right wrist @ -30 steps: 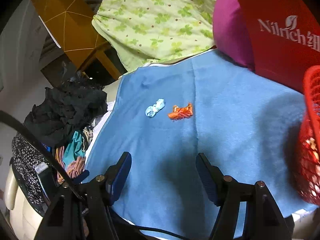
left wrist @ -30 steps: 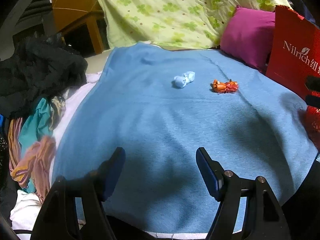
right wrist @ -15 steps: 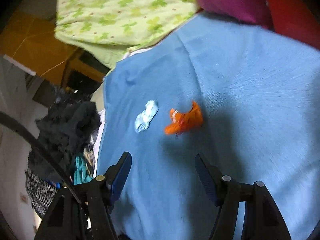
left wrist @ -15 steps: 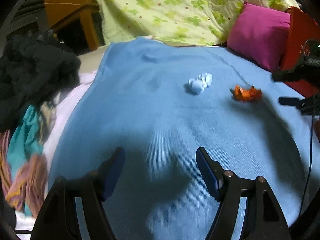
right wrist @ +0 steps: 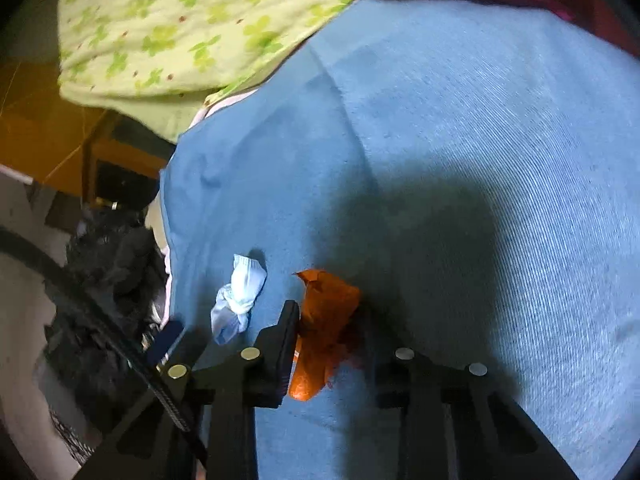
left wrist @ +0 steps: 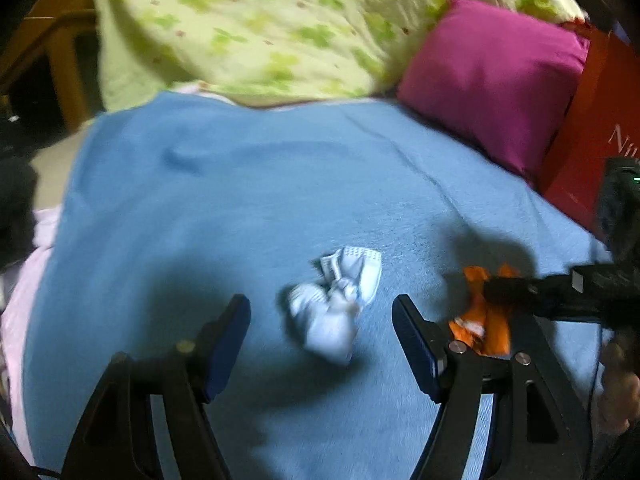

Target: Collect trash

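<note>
Left wrist view: the left gripper (left wrist: 320, 320) reaches out low over a blue blanket (left wrist: 240, 208) spread on a bed, its two dark fingers spread wide and pinching nothing. A crumpled pale blue wrapper (left wrist: 336, 312) lies on the blanket just ahead of the gap between the fingers, touching neither. To the right, the right gripper (left wrist: 496, 292) comes in from the side with its tip on a crumpled orange wrapper (left wrist: 480, 320); part of a hand shows behind it at the edge. A magenta pillow (left wrist: 492, 80), a green flowered quilt (left wrist: 260, 28) and a red bag (left wrist: 592, 152) sit at the far end of the bed. The left side's step appears to be the approach to the blue piece; the next move calls for lowering until the fingers straddle it, then closing.

Right wrist view: the right gripper (right wrist: 328, 336) points steeply down at the blanket (right wrist: 500, 160), its fingers pressed together on the orange wrapper (right wrist: 324, 320), which bulges out above and below the pinch. The blue wrapper (right wrist: 240, 300) lies just to its left, apart from it. Dark clothing (right wrist: 108, 280) is heaped off the bed's edge. This side seems to have just made its grasp; the next move calls for lifting the light scrap clear and carrying it to a bin, none of which is in view here
</note>
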A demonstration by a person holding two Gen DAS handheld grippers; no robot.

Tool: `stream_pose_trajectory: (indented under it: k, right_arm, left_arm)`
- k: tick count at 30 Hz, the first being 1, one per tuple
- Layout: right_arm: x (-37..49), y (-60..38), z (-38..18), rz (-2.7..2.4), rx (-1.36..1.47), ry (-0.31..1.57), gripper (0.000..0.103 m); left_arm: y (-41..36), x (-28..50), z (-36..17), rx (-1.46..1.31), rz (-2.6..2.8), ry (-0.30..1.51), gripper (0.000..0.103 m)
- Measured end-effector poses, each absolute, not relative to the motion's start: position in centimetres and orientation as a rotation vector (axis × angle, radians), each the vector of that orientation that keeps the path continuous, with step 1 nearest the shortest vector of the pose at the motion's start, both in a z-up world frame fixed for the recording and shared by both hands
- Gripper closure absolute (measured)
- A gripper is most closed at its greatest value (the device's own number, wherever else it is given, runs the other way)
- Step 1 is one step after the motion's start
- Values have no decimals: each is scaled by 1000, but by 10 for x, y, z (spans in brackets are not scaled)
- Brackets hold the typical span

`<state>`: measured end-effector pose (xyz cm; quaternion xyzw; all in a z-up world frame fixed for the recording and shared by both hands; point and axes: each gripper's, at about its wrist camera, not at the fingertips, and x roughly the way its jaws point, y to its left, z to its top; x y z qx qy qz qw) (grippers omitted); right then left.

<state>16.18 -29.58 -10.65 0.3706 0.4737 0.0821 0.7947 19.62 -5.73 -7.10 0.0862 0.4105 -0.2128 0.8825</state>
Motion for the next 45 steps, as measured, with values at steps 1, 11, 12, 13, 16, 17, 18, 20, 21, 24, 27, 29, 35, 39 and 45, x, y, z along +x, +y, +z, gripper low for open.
stream_pose_trajectory:
  k: [1,11,12,13,16,17,18,20,21,24,27,29,35,39,45]
  right_arm:
    - [160,-296,-105,182,789,1011,73]
    - [91,-301,-57,257,754,905,74]
    - [81,-300,-49,264,742,890,74]
    - [70,-299,-39,272,724,871,74]
    - [37,-294,-8,284,655,810,74]
    - [27,-293,0,288,638,792,74]
    - [13,-291,13,293,615,765,74]
    - [-10,-291,31,292,580,726,74]
    - [-22,-292,40,290,563,704,74]
    - [-57,-297,64,283,524,648,74]
    - [-89,-306,84,275,505,597,74]
    - [-106,-310,95,272,500,568,74]
    - [-150,-323,119,265,492,492,73]
    - [-173,-326,128,246,466,458,73]
    - [-199,-335,134,227,463,426,73]
  left_arm:
    - [-61,202,-76,177,-443,872,29]
    - [-52,170,-69,107,-346,929,62]
    - [-50,156,-59,114,-328,918,62]
    - [-49,145,-51,122,-312,906,62]
    - [-44,99,-20,160,-268,832,62]
    - [-45,80,-7,178,-253,797,62]
    - [-45,64,4,189,-242,770,62]
    - [-46,39,22,198,-226,730,62]
    - [-47,21,35,198,-217,699,62]
    - [-55,-18,60,215,-202,617,61]
    - [-68,-47,81,234,-200,548,61]
    - [-76,-58,92,243,-207,520,61]
    - [-97,-102,115,272,-237,453,61]
    - [-104,-124,121,279,-245,439,61]
    - [-112,-144,125,291,-252,435,61]
